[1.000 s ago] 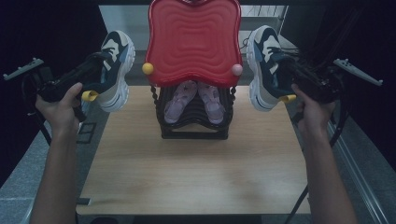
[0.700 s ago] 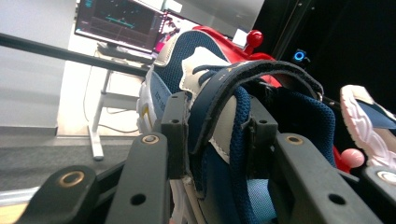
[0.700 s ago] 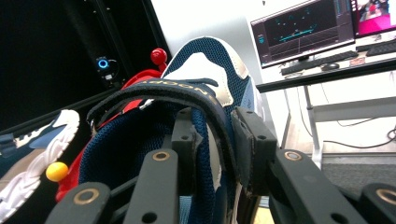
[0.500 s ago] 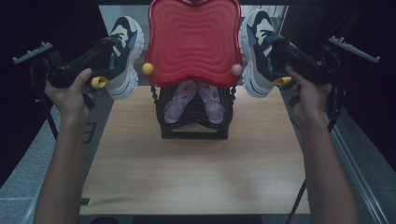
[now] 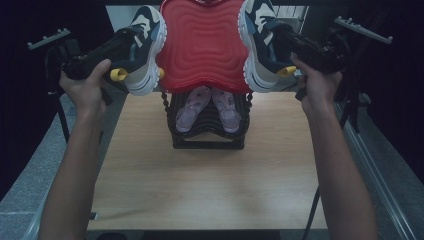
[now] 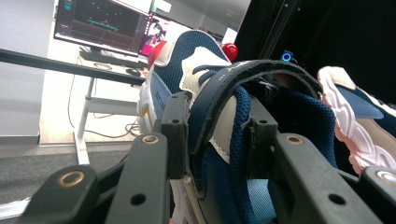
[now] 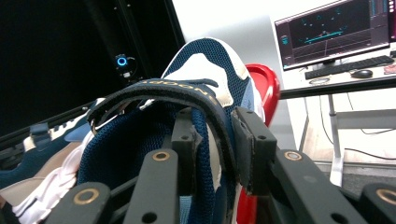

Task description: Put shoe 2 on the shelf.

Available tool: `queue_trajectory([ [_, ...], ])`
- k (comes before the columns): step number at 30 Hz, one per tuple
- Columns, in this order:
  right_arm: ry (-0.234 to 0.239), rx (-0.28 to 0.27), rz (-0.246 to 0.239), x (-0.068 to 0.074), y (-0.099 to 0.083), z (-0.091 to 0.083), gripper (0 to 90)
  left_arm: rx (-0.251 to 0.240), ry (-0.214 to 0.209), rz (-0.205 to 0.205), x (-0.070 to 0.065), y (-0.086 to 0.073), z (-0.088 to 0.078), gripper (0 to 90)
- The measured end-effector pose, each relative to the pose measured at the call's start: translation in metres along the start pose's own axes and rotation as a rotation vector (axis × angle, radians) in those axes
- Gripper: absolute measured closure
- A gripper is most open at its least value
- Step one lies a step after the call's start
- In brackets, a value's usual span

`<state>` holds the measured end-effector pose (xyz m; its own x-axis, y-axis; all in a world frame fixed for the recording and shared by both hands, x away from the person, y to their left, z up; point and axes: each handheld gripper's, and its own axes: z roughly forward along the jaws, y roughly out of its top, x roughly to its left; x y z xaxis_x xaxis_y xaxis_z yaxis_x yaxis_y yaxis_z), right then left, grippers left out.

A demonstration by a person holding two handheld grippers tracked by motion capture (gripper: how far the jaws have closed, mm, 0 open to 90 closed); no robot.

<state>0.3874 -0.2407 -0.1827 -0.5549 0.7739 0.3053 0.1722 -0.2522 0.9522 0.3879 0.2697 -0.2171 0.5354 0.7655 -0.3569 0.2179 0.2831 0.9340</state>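
Note:
Two navy, white and grey sneakers are held up in the air, one on each side of a red wavy tray (image 5: 202, 45). My left gripper (image 5: 131, 41) is shut on the left sneaker (image 5: 145, 50); in the left gripper view its pads (image 6: 173, 135) pinch the collar and strap of the left sneaker (image 6: 196, 93). My right gripper (image 5: 280, 37) is shut on the right sneaker (image 5: 257, 42); the right gripper view shows the right gripper (image 7: 215, 140) clamping the strap and side wall of the right sneaker (image 7: 205, 84).
Under the red tray a black shoe rack (image 5: 207, 125) stands on the wooden table (image 5: 210, 190) and holds a pair of pink patterned shoes (image 5: 207, 107). Beyond the table are a desk with monitors (image 6: 102, 23) and dark frame posts (image 7: 135, 42).
Both hands have risen and moved inward with their sneakers, which now sit higher beside the red tray's upper half. The grips look unchanged.

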Motion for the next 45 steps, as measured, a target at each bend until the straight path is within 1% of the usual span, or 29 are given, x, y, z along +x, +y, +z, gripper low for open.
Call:
queue_trajectory([
  [4, 0.011, 0.005, 0.006, 0.005, 0.003, 0.011, 71.3, 0.011, -0.009, 0.002, -0.006, 0.002, 0.011, 67.5],
  [7, 0.030, -0.002, 0.017, 0.009, 0.003, 0.018, 71.3, 0.007, -0.014, 0.002, -0.009, 0.002, 0.015, 67.5],
  [8, 0.039, 0.002, 0.017, 0.011, 0.004, 0.022, 71.3, 0.012, -0.015, 0.005, -0.012, 0.002, 0.020, 67.5],
  [11, 0.041, 0.010, 0.015, 0.014, 0.004, 0.026, 71.2, 0.014, -0.012, 0.008, -0.015, 0.003, 0.023, 67.5],
  [13, 0.041, 0.017, 0.016, 0.016, 0.005, 0.033, 71.3, 0.014, -0.009, 0.013, -0.019, 0.006, 0.028, 67.5],
  [15, 0.040, 0.018, 0.023, 0.016, 0.005, 0.036, 71.3, 0.014, -0.008, 0.020, -0.023, 0.008, 0.030, 67.5],
  [19, 0.025, 0.021, 0.023, 0.013, 0.004, 0.043, 71.2, 0.021, -0.013, 0.037, -0.028, 0.011, 0.036, 67.5],
  [23, 0.014, 0.020, 0.029, 0.011, 0.004, 0.048, 71.2, 0.021, -0.020, 0.040, -0.033, 0.013, 0.047, 67.5],
  [29, 0.016, 0.029, 0.018, 0.014, 0.005, 0.057, 71.2, 0.032, -0.028, 0.055, -0.040, 0.014, 0.062, 67.5],
  [32, 0.016, 0.033, 0.024, 0.017, 0.004, 0.063, 71.2, 0.034, -0.034, 0.058, -0.044, 0.013, 0.067, 67.5],
  [37, 0.008, 0.041, 0.024, 0.019, 0.002, 0.074, 71.2, 0.046, -0.019, 0.065, -0.047, 0.010, 0.077, 67.5],
  [42, -0.026, 0.066, 0.021, 0.018, -0.004, 0.087, 71.1, 0.055, -0.007, 0.074, -0.048, 0.004, 0.086, 67.5],
  [45, -0.032, 0.071, 0.018, 0.018, -0.006, 0.091, 71.1, 0.063, 0.000, 0.081, -0.048, 0.002, 0.091, 67.5],
])
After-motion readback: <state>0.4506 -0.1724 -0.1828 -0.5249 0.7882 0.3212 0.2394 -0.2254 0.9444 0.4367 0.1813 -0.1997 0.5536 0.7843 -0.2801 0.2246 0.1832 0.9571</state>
